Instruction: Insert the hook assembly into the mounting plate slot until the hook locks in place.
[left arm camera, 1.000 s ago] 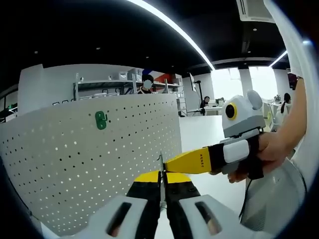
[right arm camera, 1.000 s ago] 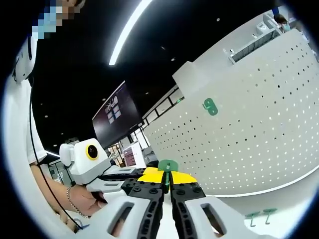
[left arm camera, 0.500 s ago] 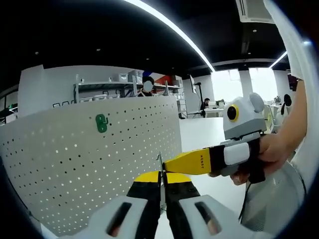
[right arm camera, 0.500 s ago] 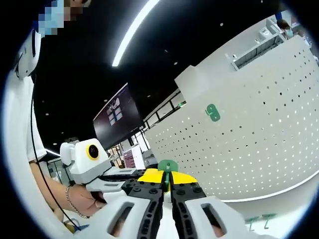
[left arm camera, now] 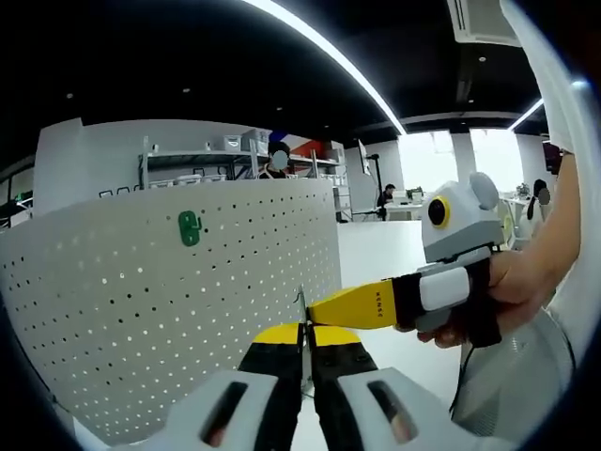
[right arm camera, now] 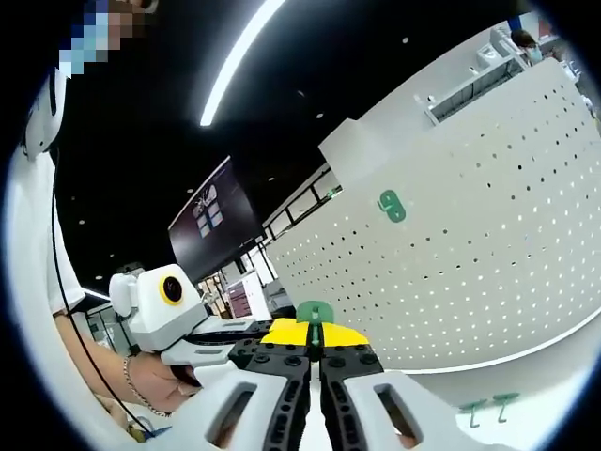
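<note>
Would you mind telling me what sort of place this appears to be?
Probably an open-plan office or lab: a white pegboard up front, storage shelving behind it, long ceiling light strips and people at desks further back.

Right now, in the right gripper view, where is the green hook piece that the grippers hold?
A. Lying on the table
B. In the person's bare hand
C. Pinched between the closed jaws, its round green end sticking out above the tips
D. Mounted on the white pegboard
C: the green hook piece rises just above the yellow tips of the right gripper, whose jaws are closed on it.
</note>
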The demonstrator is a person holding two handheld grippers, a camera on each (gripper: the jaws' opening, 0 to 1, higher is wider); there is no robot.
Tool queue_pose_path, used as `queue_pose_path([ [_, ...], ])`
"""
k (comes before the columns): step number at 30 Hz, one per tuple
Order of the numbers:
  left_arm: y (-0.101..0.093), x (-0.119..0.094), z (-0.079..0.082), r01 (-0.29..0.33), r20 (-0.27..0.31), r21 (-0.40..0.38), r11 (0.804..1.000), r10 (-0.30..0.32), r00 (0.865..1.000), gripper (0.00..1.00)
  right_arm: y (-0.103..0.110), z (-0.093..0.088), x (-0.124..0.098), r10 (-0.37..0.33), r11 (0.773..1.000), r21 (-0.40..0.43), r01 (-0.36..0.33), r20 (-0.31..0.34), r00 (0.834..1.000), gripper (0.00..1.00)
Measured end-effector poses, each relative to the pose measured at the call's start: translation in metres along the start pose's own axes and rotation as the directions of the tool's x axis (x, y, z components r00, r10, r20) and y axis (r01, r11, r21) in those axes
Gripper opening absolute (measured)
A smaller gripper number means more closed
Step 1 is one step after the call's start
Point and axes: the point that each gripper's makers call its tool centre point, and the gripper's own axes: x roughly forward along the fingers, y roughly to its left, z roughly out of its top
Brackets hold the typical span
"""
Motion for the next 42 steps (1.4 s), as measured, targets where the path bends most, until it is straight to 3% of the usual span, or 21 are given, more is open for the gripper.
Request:
queue_pose_path([
  [10, 0.002, 0.000, 0.002, -0.023, 0.027, -0.007, 1.000, 0.023, 0.999, 0.04, 0.001, 0.001, 0.001, 0.004, 1.000, 0.019, -0.004, -0.008, 1.000, 0.00],
  [17, 0.001, 0.001, -0.002, -0.016, 0.009, -0.028, 0.999, 0.017, 1.000, 0.05, 0.001, -0.001, 0.001, 0.006, 1.000, 0.028, -0.005, -0.014, 1.000, 0.00],
  [23, -0.002, 0.002, -0.007, -0.008, -0.007, -0.034, 0.999, 0.008, 1.000, 0.16, 0.003, -0.001, 0.002, 0.012, 1.000, 0.028, -0.011, -0.016, 1.000, 0.00],
  [33, -0.004, 0.006, -0.021, -0.009, -0.060, -0.075, 0.997, 0.004, 0.998, 0.49, 0.001, -0.003, 0.001, 0.010, 0.999, 0.046, -0.009, -0.016, 1.000, 0.00],
  [37, -0.007, 0.007, -0.023, -0.002, -0.067, -0.053, 0.999, -0.001, 0.998, 0.57, 0.002, -0.004, 0.002, 0.016, 0.999, 0.049, -0.015, -0.020, 1.000, 0.00],
  [42, -0.011, 0.010, -0.033, 0.006, -0.100, -0.055, 0.998, -0.011, 0.995, 0.77, 0.001, -0.005, 0.001, 0.014, 0.999, 0.053, -0.013, -0.023, 1.000, 0.00],
])
